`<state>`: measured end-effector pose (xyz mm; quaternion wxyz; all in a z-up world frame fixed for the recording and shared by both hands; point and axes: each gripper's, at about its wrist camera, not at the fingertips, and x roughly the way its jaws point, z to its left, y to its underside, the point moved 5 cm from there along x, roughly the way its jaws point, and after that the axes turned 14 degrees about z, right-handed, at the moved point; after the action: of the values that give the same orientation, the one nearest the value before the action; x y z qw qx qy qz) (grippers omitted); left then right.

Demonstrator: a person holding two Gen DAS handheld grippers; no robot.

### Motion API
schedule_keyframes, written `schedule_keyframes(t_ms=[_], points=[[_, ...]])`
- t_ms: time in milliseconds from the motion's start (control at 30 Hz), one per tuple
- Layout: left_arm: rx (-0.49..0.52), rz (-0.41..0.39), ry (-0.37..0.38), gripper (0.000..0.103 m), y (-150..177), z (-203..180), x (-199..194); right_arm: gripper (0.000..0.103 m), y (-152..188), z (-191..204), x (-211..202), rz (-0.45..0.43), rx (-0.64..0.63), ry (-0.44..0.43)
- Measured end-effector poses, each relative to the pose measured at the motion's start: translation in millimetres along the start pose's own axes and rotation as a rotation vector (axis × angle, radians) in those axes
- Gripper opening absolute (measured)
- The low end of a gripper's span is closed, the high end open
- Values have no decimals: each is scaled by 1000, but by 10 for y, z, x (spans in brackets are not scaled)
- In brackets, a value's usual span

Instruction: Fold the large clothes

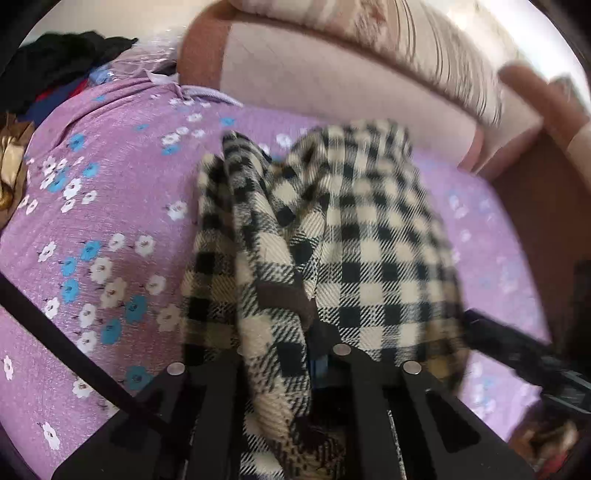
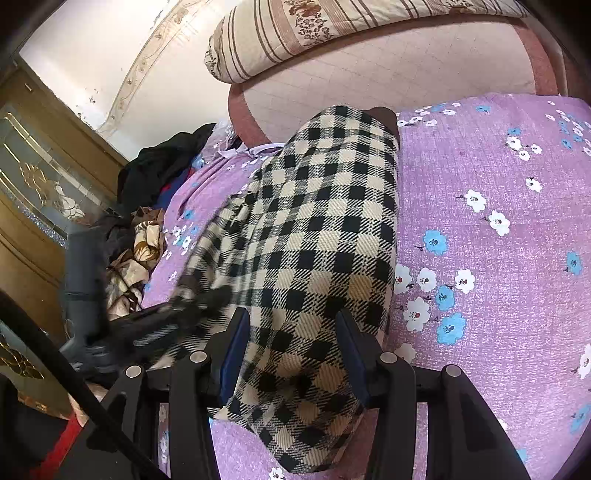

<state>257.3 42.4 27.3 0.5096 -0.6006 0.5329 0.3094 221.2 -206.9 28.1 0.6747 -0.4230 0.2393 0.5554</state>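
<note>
A black-and-cream checked garment (image 1: 369, 240) (image 2: 314, 221) lies lengthwise on the purple flowered bed sheet (image 1: 110, 184) (image 2: 480, 166), folded into a long band. My left gripper (image 1: 291, 354) is at its near end. A bunched fold runs down between the fingers and hides the tips; they look shut on it. The right gripper (image 2: 293, 332) holds the near edge, its blue pads (image 2: 236, 332) pressing a thick fold from both sides. In the right wrist view the left gripper (image 2: 166, 325) shows as a blur at the garment's left edge.
A padded pink headboard (image 1: 332, 74) (image 2: 369, 74) closes the far side, with a striped pillow (image 2: 332, 29) on top. Dark and gold clothes (image 1: 55, 62) (image 2: 159, 166) are piled at the bed's left corner. A wooden cabinet (image 2: 37, 184) stands beyond them.
</note>
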Motion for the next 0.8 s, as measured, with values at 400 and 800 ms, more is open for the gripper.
schedule_keyframes(t_ms=[400, 800], points=[[-72, -29, -40, 35, 186, 526, 29, 53, -85, 235, 156, 7, -87, 89], [-70, -183, -94, 39, 367, 546, -728, 55, -48, 67, 336, 28, -73, 204]])
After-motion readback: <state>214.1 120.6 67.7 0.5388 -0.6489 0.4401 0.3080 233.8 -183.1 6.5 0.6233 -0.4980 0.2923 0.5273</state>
